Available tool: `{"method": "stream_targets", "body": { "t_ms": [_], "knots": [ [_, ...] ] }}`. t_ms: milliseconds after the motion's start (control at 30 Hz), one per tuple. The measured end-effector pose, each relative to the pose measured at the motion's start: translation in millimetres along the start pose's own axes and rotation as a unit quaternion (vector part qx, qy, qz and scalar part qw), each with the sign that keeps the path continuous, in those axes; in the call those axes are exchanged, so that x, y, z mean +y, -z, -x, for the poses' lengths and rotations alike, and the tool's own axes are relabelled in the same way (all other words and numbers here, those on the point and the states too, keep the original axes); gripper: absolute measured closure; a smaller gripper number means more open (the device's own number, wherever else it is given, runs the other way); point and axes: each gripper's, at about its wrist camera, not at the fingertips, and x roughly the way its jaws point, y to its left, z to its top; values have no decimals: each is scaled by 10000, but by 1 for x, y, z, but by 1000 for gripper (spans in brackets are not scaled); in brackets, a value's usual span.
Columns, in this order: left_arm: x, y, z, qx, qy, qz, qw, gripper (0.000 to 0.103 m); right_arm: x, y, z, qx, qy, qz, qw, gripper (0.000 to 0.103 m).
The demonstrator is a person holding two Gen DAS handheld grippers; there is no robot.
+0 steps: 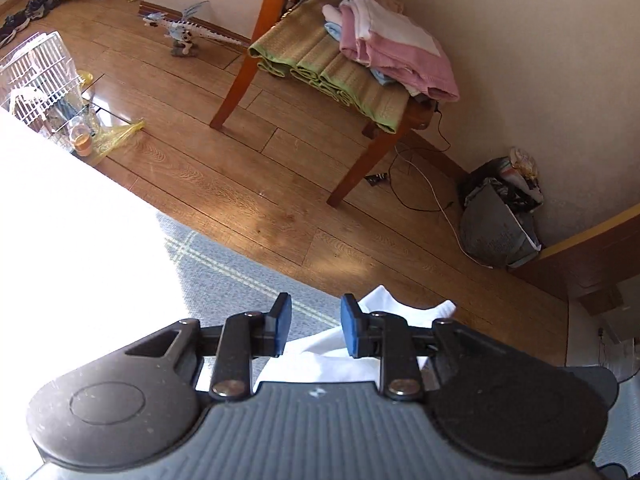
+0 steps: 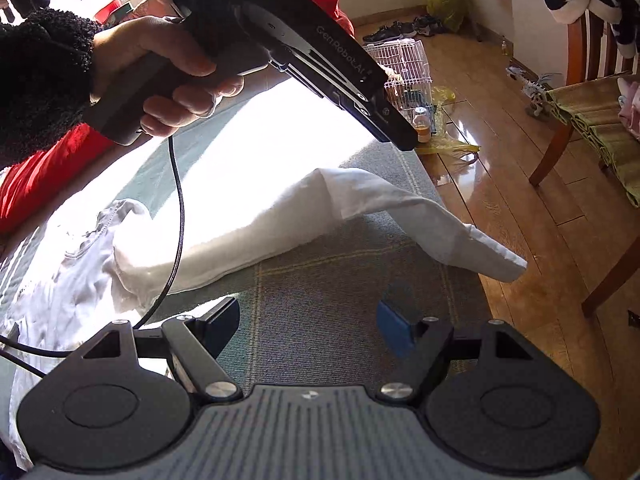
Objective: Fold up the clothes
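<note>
Garment [image 2: 280, 216]: white, soft, limply draped

A lived-in home bedroom — wooden chair [image 1: 320, 80] stacked with folded laundry [image 1: 394, 46], toy dragon [image 1: 188, 30] on plank flooring [image 1: 240, 168], shoes [image 2: 394, 32], small wire pet cage [image 1: 38, 76].

A wooden chair [image 1: 240, 76] stands on the plank floor [image 1: 224, 184] by the wall, with a green mat [image 1: 344, 80] draped over its seat. A toy dragon [image 1: 180, 28] stands beyond the chair. A white wire cage [image 1: 38, 76] sits at the left beside a yellow plastic bag [image 1: 116, 136]. A grey bag [image 1: 496, 228] leans against the wall near loose cables [image 1: 424, 184]. Shoes [image 2: 396, 30] lie by the far wall.
</note>
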Motion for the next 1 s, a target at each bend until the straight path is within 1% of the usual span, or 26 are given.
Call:
{"method": "stream_targets", "body": {
  "t_ms": [67,100,133,200,233,300,367,467,567,600,633,667,700,733,833,933,1000],
  "knots": [
    [11,5,-7,120,-348,18,9993,77,-1,-1,1,-12,-28,-29,10000,24],
    [11,10,-11,259,-359,-93,9990,77,-1,-2,1,-19,-30,-40,10000,24],
    [10,15,-14,302,-394,-208,9986,76,-1,-2,2,-34,-31,-48,10000,24],
    [7,25,-18,365,-471,-436,9973,68,-2,-2,3,-67,-67,-75,9999,24],
    [6,27,-19,366,-510,-509,9967,61,-2,-3,2,-59,-129,-111,9998,24],
    [4,31,-23,360,-588,-648,9955,61,-1,-5,0,-64,-175,-146,9997,24],
    [2,31,-20,304,-574,-736,9952,61,3,-6,-2,-40,-184,-85,9998,24],
    [2,32,-22,357,-524,-791,9949,60,12,-7,-4,-33,-139,100,9998,24],
    [-6,35,-25,432,-554,-1086,9916,61,15,-7,-6,13,-175,142,9997,24],
    [-11,37,-26,427,-583,-1231,9898,64,15,-7,-7,32,-186,142,9997,24],
    [-17,39,-26,420,-613,-1381,9876,72,16,-7,-8,44,-191,142,9997,24],
    [-21,39,-26,396,-662,-1404,9871,100,17,-8,-8,44,-192,142,9997,24],
    [-25,38,-26,371,-712,-1413,9867,102,17,-9,-8,45,-198,139,9997,24],
    [-29,38,-25,346,-763,-1422,9863,102,17,-10,-8,54,-207,138,9997,24],
    [-26,29,-8,-57,-788,-1096,9908,102,19,-9,-8,61,-194,153,9997,24],
    [-22,18,8,-395,-832,-899,9917,102,20,-9,-9,80,-207,155,9996,24],
    [-16,14,13,-522,-972,-742,9911,102,20,-8,-11,96,-200,142,9997,24]
  ]
}}
